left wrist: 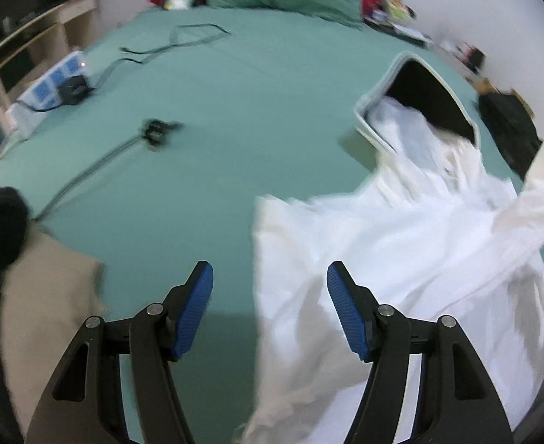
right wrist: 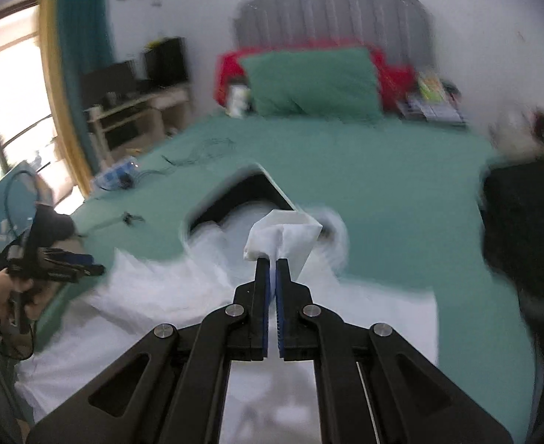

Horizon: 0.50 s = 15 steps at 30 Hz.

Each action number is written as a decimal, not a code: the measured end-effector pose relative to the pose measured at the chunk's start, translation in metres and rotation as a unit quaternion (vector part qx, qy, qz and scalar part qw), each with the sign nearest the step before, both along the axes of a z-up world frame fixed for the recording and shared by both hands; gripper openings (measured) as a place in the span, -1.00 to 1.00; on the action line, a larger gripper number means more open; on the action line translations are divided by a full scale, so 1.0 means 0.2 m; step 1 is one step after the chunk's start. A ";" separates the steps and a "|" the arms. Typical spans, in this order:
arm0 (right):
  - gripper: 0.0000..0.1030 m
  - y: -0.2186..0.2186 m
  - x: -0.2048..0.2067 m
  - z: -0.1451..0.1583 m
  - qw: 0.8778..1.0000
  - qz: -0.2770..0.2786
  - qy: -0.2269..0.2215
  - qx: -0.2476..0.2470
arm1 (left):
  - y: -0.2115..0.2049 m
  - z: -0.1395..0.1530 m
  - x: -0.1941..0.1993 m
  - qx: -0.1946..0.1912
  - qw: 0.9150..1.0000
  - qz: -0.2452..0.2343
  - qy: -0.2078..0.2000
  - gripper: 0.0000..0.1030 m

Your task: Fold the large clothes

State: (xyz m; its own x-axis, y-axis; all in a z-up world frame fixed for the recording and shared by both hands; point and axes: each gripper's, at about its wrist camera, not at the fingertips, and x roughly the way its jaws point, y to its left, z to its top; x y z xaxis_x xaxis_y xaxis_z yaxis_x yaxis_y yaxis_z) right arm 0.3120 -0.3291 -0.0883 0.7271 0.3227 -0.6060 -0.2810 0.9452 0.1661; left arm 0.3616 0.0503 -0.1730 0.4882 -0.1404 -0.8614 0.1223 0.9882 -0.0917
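Presently, a large white cloth garment (left wrist: 401,259), spilling from a basket (left wrist: 368,118) near the bed's (left wrist: 235,129) right edge, is lifted by one pinched corner in the right gripper (right wrist: 272,259); the left gripper (left wrist: 270,277), jaws spread, is held ready.

Left claw (left wrist: 270,277) gapes wide and empty; right claw (right wrist: 272,261) pinches closed on cloth.

White garment (left wrist: 401,259): being cut off at the left wrist view's lower and right edges.
Basket (left wrist: 419,100) interior: being hidden in shadow.
Nightstand clutter (right wrist: 434,100): being blurred beyond telling.
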 end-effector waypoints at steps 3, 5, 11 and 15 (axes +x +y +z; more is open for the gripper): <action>-0.92 -0.18 -0.06 -0.21 0.996 -0.049 0.074 0.025 | -0.10 -0.08 -0.03 0.026 0.999 -0.029 0.020 0.33; -0.89 -0.26 -0.09 -0.34 0.988 -0.065 0.133 0.031 | -0.12 -0.10 -0.04 0.026 0.998 -0.038 0.032 0.33; -0.26 -0.40 -0.08 -0.37 0.985 -0.086 0.143 0.045 | 0.00 -0.05 0.03 0.023 1.000 -0.004 0.004 0.33; 0.02 -0.46 0.01 -0.39 0.984 -0.074 0.139 0.086 | 0.07 -0.09 0.13 0.014 1.000 0.016 0.006 0.33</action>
